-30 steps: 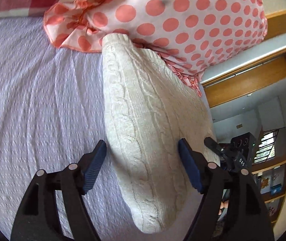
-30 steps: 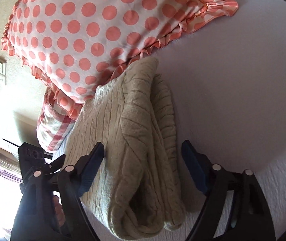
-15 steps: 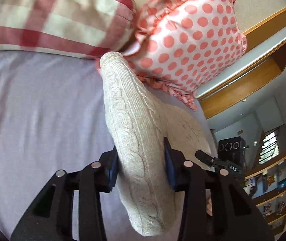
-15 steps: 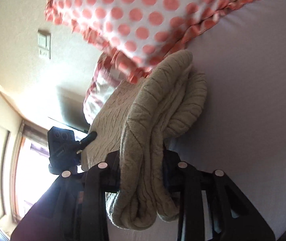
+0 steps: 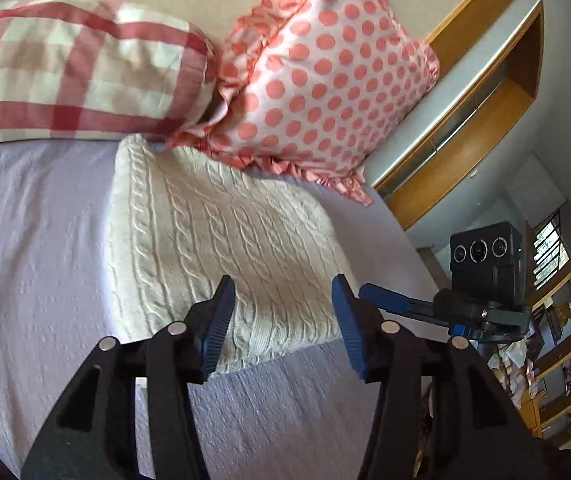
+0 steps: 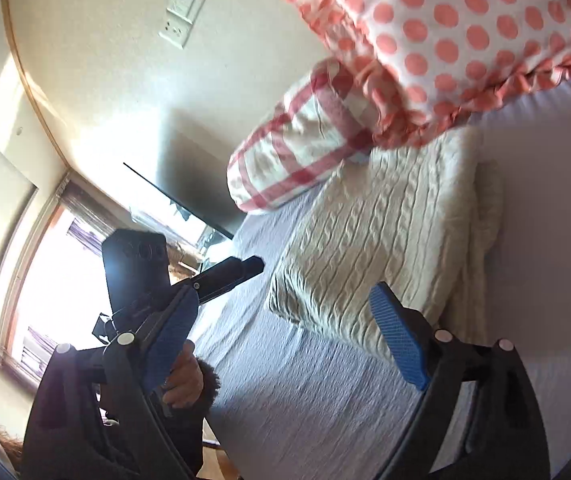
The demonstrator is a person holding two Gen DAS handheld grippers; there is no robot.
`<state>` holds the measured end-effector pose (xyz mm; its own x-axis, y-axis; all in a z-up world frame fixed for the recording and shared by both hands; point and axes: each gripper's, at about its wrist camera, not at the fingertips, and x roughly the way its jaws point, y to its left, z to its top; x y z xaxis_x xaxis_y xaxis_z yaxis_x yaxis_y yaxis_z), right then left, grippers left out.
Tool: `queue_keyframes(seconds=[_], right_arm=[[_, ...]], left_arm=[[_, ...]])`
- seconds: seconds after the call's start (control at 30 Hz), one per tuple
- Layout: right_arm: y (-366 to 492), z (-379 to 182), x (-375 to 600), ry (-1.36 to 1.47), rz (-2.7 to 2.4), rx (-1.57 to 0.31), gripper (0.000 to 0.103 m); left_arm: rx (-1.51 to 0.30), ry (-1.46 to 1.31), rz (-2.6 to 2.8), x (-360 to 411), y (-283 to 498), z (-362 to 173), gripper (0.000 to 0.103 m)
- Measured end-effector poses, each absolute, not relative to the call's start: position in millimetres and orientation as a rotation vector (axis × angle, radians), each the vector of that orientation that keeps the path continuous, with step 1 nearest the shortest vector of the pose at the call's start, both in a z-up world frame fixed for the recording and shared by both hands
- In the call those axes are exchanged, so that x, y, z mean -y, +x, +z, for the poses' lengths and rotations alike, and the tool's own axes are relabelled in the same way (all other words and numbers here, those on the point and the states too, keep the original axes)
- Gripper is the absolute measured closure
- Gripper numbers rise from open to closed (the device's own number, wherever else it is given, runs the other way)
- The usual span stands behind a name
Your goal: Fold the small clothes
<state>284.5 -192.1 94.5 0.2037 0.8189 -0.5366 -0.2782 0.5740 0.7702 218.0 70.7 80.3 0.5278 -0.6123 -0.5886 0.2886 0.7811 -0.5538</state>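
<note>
Both tongs, left tongs (image 5: 281, 320) and right tongs (image 6: 285, 340), are wide apart and hold nothing. The folded sweater (image 5: 221, 240) lies on the bed (image 5: 37, 240). A bump could mess its fold.

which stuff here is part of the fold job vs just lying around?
Job: sweater, folded flat on the bed; left gripper and right gripper, both open and empty.

Lying about: dotted pillow, checked pillow, bedsheet.

Cream cable-knit sweater (image 5: 221, 240), lilac bedsheet (image 5: 37, 280), red-check pillow (image 5: 77, 72) & pink w/ coral-dot pillow (image 5: 325, 80).
</note>
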Motion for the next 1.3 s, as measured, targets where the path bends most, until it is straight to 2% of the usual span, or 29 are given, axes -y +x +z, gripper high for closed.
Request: queue_keyframes(seconds=[0.03,0.07,0.1,0.13,0.2,0.23,0.27,0.33,0.37,0.43,0.67,0.9,1.3], right_arm=[[288,79,194,0.570,0.748,-1.156,0.014],[289,59,203,0.610,0.716,-1.179,0.026],[291,49,213,0.684,0.712,-1.160,0.033],[292,45,221,0.732,0.705,-1.156,0.040],[289,50,222,0.720,0.709,-1.166,0.041],[283,58,221,0.682,0.707,-1.151,0.038],[274,67,219,0.643,0.713,-1.124,0.023],[248,91,221,0.548,0.702,-1.051,0.001],[240,100,219,0.482,0.680,-1.022,0.001],[222,108,218,0.353,0.616,-0.992,0.001],[205,64,181,-0.013,0.347,-1.135,0.001],[198,49,169,-0.102,0.306,-1.153,0.001],[194,48,162,-0.136,0.271,-1.137,0.001]], left_arm=[[-0.912,-0.394,-0.530,-61,226,64,0.051],[-0.973,-0.373,-0.502,-55,232,47,0.053],[-0.996,-0.363,-0.477,-52,235,35,0.059],[-0.943,-0.344,-0.473,-52,229,37,0.060],[-0.944,-0.294,-0.466,-49,223,42,0.059],[-0.931,-0.281,-0.462,-50,216,46,0.055],[-0.916,-0.264,-0.461,-52,208,50,0.051],[-0.883,-0.196,-0.419,-56,186,56,0.034],[-0.869,-0.151,-0.382,-58,174,57,0.029],[-0.860,-0.078,-0.287,-65,157,55,0.012],[-0.957,0.067,-0.128,-70,150,28,0.009],[-0.982,0.109,-0.070,-71,153,19,0.002],[-0.998,0.060,-0.084,-75,154,15,0.002]])
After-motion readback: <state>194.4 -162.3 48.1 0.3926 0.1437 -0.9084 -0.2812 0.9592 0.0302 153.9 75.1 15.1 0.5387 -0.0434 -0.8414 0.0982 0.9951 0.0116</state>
